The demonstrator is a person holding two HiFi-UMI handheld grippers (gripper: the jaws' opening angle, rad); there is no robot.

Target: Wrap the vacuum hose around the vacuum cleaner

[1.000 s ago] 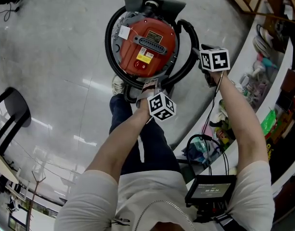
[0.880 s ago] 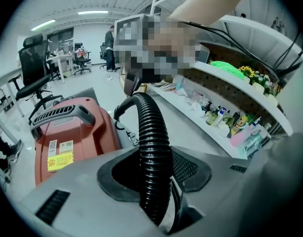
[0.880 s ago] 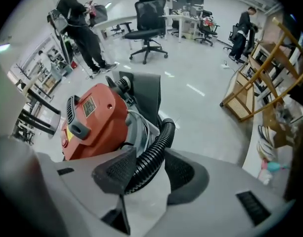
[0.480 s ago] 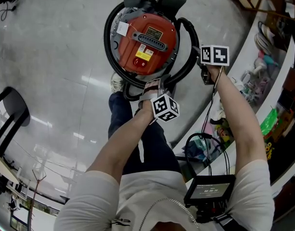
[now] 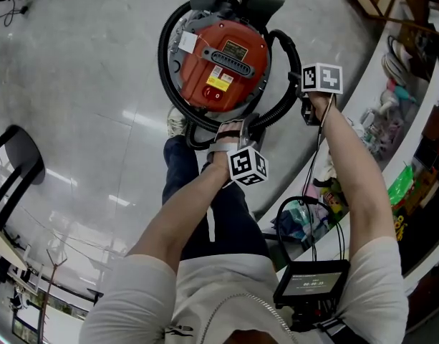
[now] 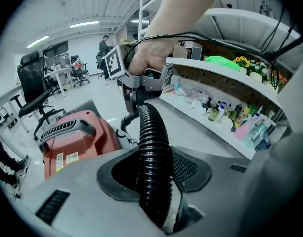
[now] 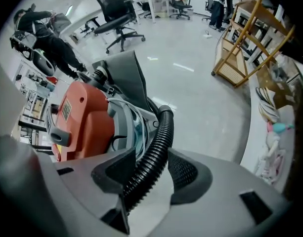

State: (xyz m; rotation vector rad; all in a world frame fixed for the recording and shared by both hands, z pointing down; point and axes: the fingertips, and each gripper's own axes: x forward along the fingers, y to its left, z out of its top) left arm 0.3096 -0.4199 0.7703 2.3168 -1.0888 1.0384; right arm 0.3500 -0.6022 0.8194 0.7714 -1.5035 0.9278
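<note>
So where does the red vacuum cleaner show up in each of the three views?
Head view: vacuum cleaner at top centre.
Left gripper view: vacuum cleaner at lower left.
Right gripper view: vacuum cleaner left of centre.
Shared landmark: the black hose, running beside it in all three.

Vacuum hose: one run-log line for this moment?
phase: wrapping | vacuum hose: looped round red vacuum cleaner | left gripper: shut on hose | right gripper: on hose, jaws just opening slightly
</note>
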